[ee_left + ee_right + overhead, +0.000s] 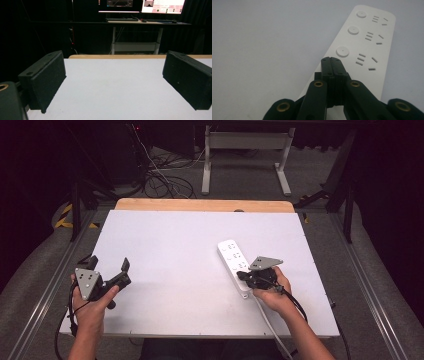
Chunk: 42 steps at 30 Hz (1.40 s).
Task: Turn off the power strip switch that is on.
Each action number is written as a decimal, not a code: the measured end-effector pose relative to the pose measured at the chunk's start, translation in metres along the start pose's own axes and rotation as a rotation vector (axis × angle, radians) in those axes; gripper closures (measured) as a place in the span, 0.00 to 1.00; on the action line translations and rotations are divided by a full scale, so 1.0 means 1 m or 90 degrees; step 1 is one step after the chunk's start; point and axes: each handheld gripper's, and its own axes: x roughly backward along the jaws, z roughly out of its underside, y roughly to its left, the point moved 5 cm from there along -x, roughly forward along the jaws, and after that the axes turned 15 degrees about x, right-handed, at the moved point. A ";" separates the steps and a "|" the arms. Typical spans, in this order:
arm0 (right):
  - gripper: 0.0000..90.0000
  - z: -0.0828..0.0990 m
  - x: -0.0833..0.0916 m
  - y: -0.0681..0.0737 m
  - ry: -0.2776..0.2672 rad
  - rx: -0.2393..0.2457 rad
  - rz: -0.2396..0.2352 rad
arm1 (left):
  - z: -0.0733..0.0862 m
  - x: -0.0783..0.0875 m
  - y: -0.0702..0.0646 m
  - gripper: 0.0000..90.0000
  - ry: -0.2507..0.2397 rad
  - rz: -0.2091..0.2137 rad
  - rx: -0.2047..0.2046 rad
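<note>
The right gripper (331, 59) has its jaws pressed together with nothing between them, tips poised over the near end of the white power strip (364, 47), just short of its nearest round button (342, 51). The strip runs away from the tips across the white table (170, 255). Well left of the strip, the left gripper (111, 275) has its jaws wide apart, empty.
</note>
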 end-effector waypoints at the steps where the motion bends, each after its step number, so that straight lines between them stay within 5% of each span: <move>1: 1.00 0.000 0.000 0.000 0.002 0.004 0.002 | -0.001 0.000 0.001 0.06 -0.001 -0.001 -0.003; 25: 1.00 -0.007 -0.001 0.010 0.001 0.047 0.017 | -0.003 0.001 0.004 0.06 -0.005 -0.005 0.004; 30: 1.00 -0.009 0.008 0.002 -0.061 0.022 0.015 | -0.002 0.000 0.005 0.06 -0.004 -0.005 0.007; 38: 1.00 -0.010 0.046 -0.022 -0.187 -0.018 0.060 | -0.003 0.000 0.006 0.06 -0.006 -0.007 0.006; 42: 1.00 -0.005 0.060 -0.028 -0.221 -0.027 0.078 | -0.004 0.001 0.006 0.06 -0.007 -0.008 0.005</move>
